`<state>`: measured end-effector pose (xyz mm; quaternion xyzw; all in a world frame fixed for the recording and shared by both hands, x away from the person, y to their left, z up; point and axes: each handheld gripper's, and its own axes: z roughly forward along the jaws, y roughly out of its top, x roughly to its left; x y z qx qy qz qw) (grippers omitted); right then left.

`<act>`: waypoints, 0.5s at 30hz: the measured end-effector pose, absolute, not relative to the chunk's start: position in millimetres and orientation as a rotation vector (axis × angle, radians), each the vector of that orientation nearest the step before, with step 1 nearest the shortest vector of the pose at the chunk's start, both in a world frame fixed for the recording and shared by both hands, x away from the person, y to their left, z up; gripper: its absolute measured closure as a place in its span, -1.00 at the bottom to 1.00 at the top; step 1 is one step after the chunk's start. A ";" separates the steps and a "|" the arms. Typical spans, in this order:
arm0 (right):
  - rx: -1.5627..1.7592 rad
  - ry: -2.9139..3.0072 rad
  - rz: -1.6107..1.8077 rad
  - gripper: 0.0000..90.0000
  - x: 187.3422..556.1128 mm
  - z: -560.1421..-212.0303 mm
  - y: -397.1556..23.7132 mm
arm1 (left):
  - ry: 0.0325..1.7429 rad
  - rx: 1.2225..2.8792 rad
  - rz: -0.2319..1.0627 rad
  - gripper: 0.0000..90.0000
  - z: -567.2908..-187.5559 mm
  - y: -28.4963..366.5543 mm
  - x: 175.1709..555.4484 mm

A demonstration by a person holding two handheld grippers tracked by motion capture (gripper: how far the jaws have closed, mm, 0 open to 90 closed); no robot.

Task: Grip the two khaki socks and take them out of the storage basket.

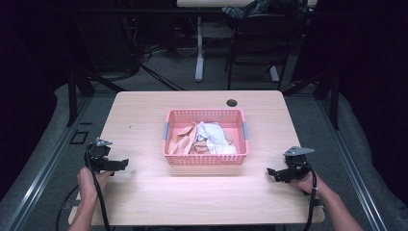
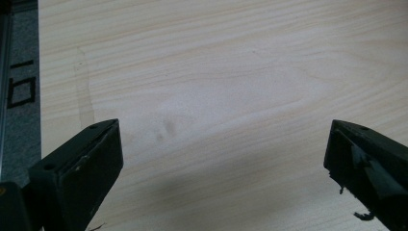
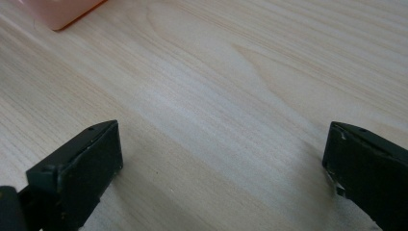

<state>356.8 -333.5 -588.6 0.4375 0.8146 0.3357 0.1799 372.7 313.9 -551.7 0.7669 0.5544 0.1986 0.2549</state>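
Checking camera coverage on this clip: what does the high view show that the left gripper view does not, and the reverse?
High view: a pink basket mid-table holding crumpled brown paper and white cloth, the right hand-held gripper, and a round hole near the table's far edge.

Left gripper view: the wood grain close up and a faint stain.

Both: the light wooden table and the left hand-held gripper, jaws wide apart with nothing between them.

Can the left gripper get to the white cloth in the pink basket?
Probably yes: the left gripper is open, bare table lies between, and the white cloth sits on top in the open-topped pink basket.
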 end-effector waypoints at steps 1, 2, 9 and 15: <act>1.236 2.302 0.949 -1.00 356.8 -588.6 -333.5 | 1.506 2.083 0.539 -1.00 -551.7 313.9 372.7; 1.234 2.307 0.941 -1.00 356.9 -588.1 -333.8 | 1.506 2.081 0.542 -1.00 -551.4 313.7 372.6; 1.234 2.305 0.948 -1.00 356.9 -588.5 -333.6 | 1.491 2.077 0.545 -1.00 -547.3 310.6 372.2; 1.232 2.308 0.944 -1.00 357.0 -588.3 -333.8 | 1.487 2.082 0.545 -1.00 -545.6 307.3 373.9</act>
